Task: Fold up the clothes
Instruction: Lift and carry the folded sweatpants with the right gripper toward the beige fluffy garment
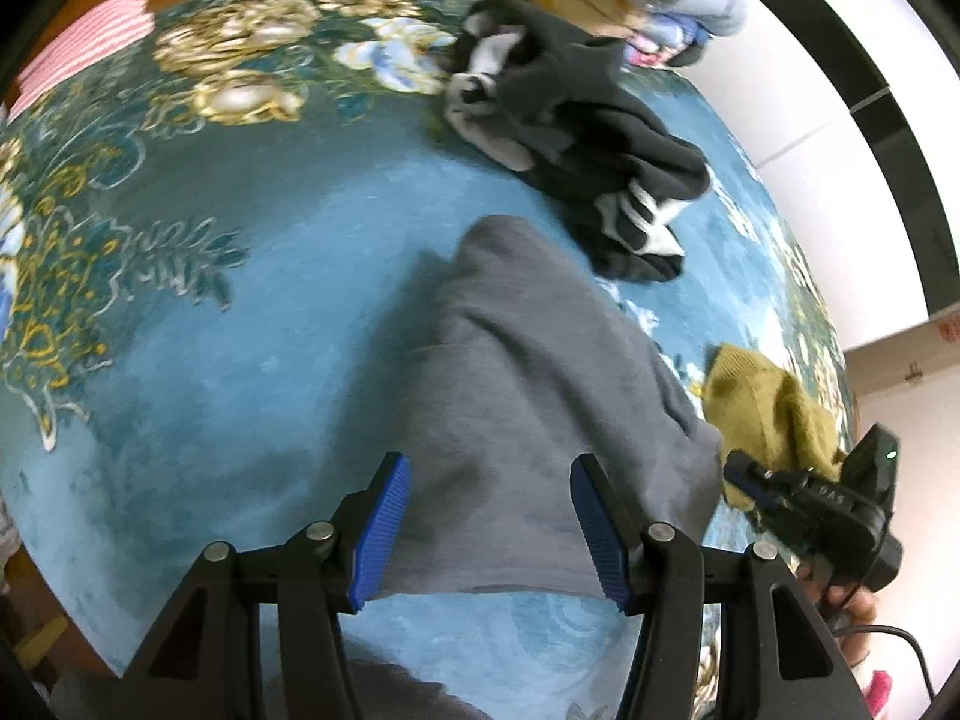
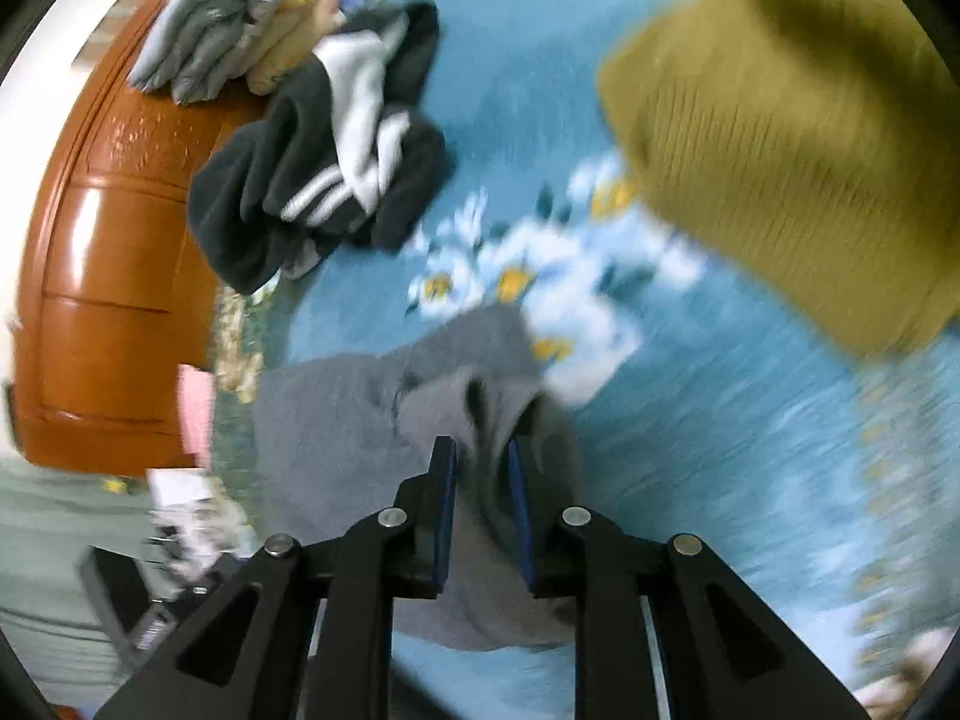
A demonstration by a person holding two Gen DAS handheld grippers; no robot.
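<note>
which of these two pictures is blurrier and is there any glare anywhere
Right wrist view: heavy motion smear across the blue floral carpet and olive knit; bright glare streaks on the glossy brown wood panel. Left wrist view: mostly sharp, slight softness on the grey garment; white wall blown out.

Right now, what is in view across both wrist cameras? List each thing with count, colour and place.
grey garment: one, grey, spread on the blanket, nearest the cameras
black and white garment: one, crumpled, beyond the grey one
olive knit garment: one, olive, to the right
stack of clothes: one, grey, light blue, tan, far edge
blanket: one, blue floral, under everything
wooden furniture: one, orange-brown, left in the right view
left gripper: fingers open over the grey garment
right gripper: fingers shut on grey garment
</note>
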